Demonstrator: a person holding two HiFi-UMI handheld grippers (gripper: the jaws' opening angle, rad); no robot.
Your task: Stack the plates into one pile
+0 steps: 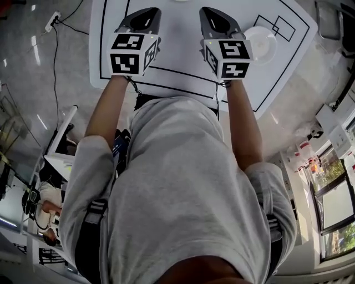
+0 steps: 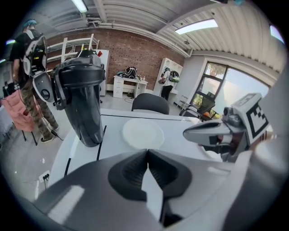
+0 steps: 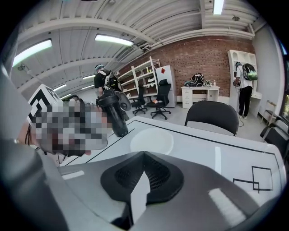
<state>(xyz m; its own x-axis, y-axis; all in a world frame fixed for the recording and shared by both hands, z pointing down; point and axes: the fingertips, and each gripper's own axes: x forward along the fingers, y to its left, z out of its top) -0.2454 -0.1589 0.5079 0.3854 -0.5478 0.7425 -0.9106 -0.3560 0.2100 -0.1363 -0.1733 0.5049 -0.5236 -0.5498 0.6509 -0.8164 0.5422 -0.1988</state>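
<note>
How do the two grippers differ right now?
The right gripper is beside a plate; the left gripper is over bare table. The left cube shows different marker patterns from the right cube. Both grippers are shut, empty, and point away from the person.

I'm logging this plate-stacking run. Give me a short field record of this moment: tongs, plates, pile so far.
left gripper: tongs shut, empty
right gripper: tongs shut, empty
near plate: on table, right of right gripper
far plate: on table, ahead of both grippers
table: white, black lines
pile: none yet; plates lie apart
</note>
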